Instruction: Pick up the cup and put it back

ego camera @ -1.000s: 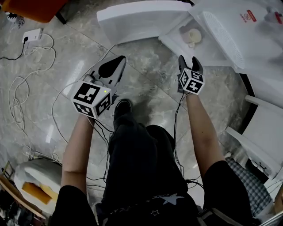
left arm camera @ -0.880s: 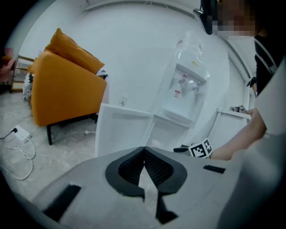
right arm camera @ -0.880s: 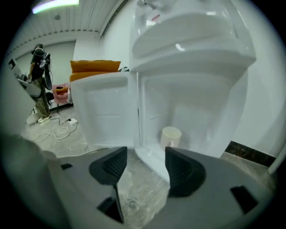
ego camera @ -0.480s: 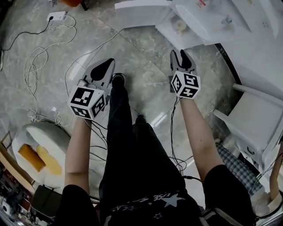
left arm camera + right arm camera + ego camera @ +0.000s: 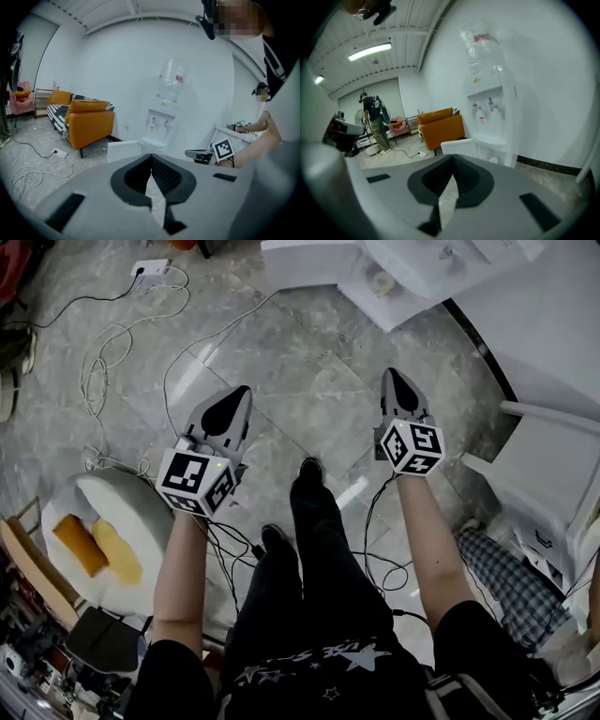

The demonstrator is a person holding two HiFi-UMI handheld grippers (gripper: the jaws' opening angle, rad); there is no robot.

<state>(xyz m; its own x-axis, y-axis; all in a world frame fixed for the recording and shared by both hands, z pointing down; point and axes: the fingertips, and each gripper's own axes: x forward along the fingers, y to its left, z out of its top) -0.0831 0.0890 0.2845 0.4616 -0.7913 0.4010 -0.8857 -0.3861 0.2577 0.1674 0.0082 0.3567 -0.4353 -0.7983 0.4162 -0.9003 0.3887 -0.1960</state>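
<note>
The pale marble floor takes up most of what I see looking down, with my own dark-trousered legs in the middle of it. At the top edge stands the white water dispenser. My two claw views show it against the wall with its bottle on top, and an orange sofa further along to the left. Low on my left lies a white cushion with orange and yellow pieces on it. Loose cables trail over the floor to a white power strip.

I hold both claws out in front of me above bare floor, one on each side of my legs. My left claw is closed, its tips meeting with nothing between them. My right claw has just been closing and now has its jaws together too, with nothing between them.

The cup is small, pale and round. It sits in the low white tray at the foot of the dispenser, well apart from both claws. The right claw view also catches it on that ledge.

As for the task, the cup stands in its place and neither claw holds it. These pictures cannot settle whether it has already been lifted and returned or whether the lift is yet to come. If it is yet to come, all the work remains. I must bring a claw up to the tray, open it, close on the cup, raise it and set it back.
</note>
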